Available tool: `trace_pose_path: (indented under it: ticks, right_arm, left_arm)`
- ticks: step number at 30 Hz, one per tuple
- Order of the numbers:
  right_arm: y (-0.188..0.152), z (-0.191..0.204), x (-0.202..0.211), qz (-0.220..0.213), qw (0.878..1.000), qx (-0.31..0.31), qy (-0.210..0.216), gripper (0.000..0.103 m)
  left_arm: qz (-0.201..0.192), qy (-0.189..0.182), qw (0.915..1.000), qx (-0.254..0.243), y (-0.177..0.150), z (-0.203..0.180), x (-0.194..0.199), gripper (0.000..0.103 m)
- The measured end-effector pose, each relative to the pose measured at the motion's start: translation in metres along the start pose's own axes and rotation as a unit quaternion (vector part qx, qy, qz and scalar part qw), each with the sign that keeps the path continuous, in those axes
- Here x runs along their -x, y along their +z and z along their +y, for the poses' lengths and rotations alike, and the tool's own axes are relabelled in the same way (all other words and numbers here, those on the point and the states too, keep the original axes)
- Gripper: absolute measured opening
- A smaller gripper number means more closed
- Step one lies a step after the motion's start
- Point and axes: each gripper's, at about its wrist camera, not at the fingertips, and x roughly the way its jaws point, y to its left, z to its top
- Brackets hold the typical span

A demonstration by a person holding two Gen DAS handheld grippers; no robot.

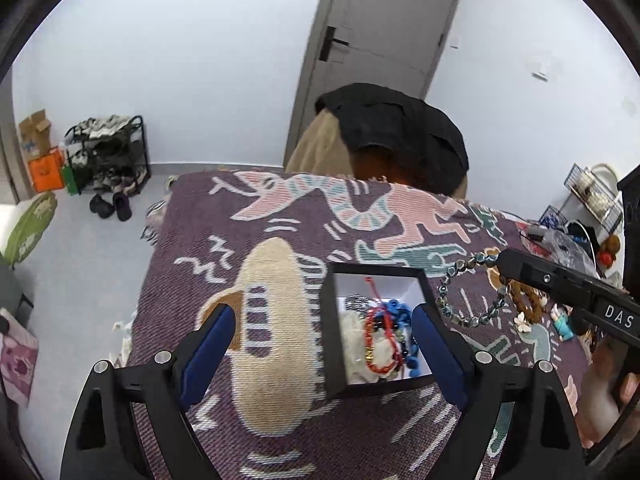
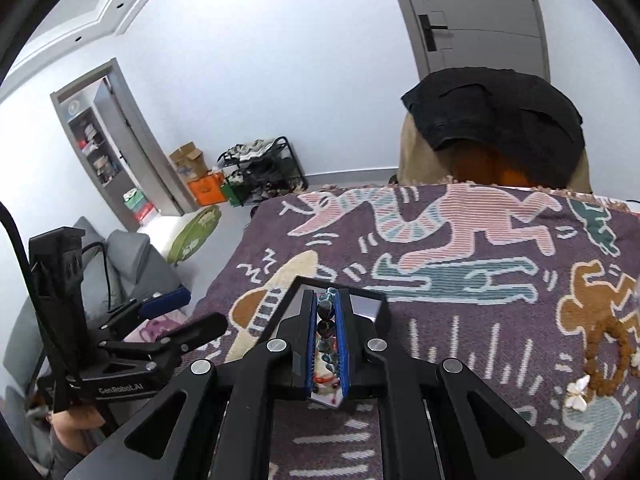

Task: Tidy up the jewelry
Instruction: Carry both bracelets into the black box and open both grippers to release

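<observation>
A black jewelry box (image 1: 334, 320) with a white inside sits on the patterned cloth; red, blue and dark bead pieces (image 1: 386, 336) lie in it. My left gripper (image 1: 322, 338) is open, its blue pads either side of the box's left part. My right gripper (image 1: 502, 264) is shut on a teal bead bracelet (image 1: 460, 300) that hangs just right of the box. In the right wrist view the bracelet (image 2: 325, 320) sits between the shut pads of the right gripper (image 2: 326, 300), above the box (image 2: 380, 312).
A brown bead strand (image 2: 608, 356) with white shell flowers (image 2: 576, 396) and a small figurine (image 1: 562, 322) lie on the cloth to the right. A chair with a black garment (image 1: 400, 128) stands behind the table. The left gripper (image 2: 176, 312) shows at far left.
</observation>
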Motion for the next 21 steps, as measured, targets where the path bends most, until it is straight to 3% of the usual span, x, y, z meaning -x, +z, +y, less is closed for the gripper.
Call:
trace_pose_path:
  ticks: [7,10,11,14,16,21]
  right_arm:
    - [0.003,0.018,-0.015,0.01,1.0,0.011,0.024,0.01]
    - [0.004,0.021,-0.024,0.024,0.999,0.013,-0.018,0.011]
    - [0.003,0.02,-0.027,0.032,0.999,0.013,-0.024,0.017]
    - [-0.002,0.011,-0.023,0.029,0.999,0.002,-0.03,0.056]
    - [-0.005,0.002,-0.016,0.02,0.999,-0.005,-0.036,0.064]
    - [-0.011,-0.02,-0.001,0.025,0.998,-0.031,-0.043,0.064]
  left_arm:
    - [-0.003,0.012,0.9998,0.015,-0.005,0.02,0.009,0.09]
    - [-0.003,0.017,0.9997,0.018,-0.006,0.023,0.01,0.09]
    - [-0.003,0.018,0.9997,0.019,-0.007,0.023,0.011,0.09]
    - [-0.005,0.018,0.9997,0.017,-0.007,0.022,0.012,0.09]
    - [-0.004,0.016,0.9998,0.015,-0.007,0.018,0.011,0.09]
    - [-0.007,0.007,0.9999,0.006,-0.006,0.006,0.011,0.09]
